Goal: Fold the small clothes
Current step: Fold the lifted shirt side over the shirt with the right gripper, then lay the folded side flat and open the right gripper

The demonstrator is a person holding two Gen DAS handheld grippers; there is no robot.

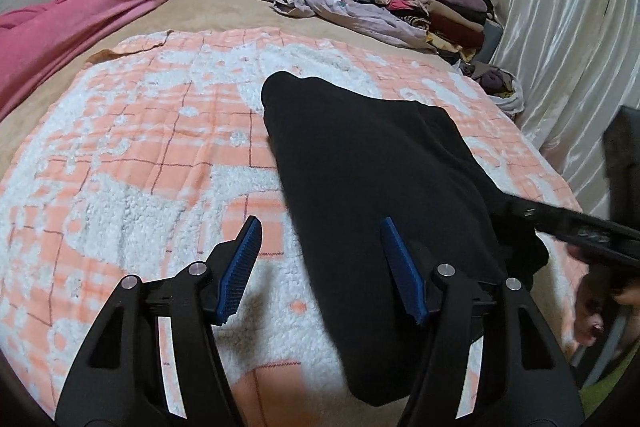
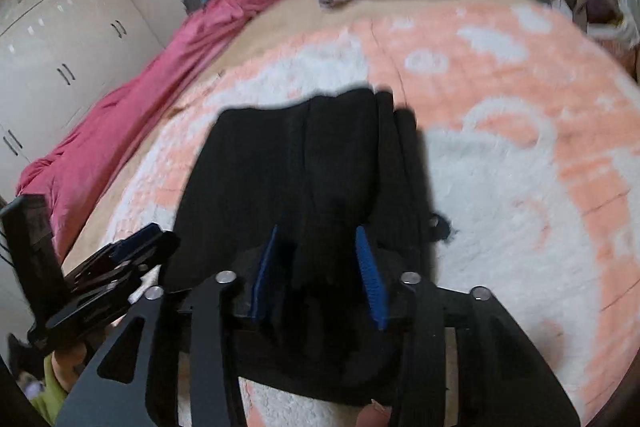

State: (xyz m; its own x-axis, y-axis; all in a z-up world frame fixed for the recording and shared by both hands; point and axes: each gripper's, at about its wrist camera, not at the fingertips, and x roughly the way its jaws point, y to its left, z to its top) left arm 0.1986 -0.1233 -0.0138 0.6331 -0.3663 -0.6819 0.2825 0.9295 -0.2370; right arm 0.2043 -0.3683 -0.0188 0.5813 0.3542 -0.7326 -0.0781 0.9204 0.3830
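Note:
A black garment (image 1: 372,163) lies on the pink-and-white blanket (image 1: 140,147), folded into a long strip. My left gripper (image 1: 320,227) is open just above the blanket at the garment's near left edge, empty. My right gripper (image 2: 320,239) has its blue fingers (image 2: 370,275) spread around the near end of the black garment (image 2: 304,163), with cloth bunched between them; the view is blurred. The right gripper also shows at the right of the left wrist view (image 1: 576,227), and the left gripper at the left of the right wrist view (image 2: 132,247).
A pink duvet (image 1: 80,19) lies along the left side of the bed. A lilac garment (image 1: 332,3) and a stack of folded clothes (image 1: 432,3) sit at the far right. A white curtain (image 1: 568,27) hangs on the right; wardrobe doors (image 2: 60,39) stand on the left.

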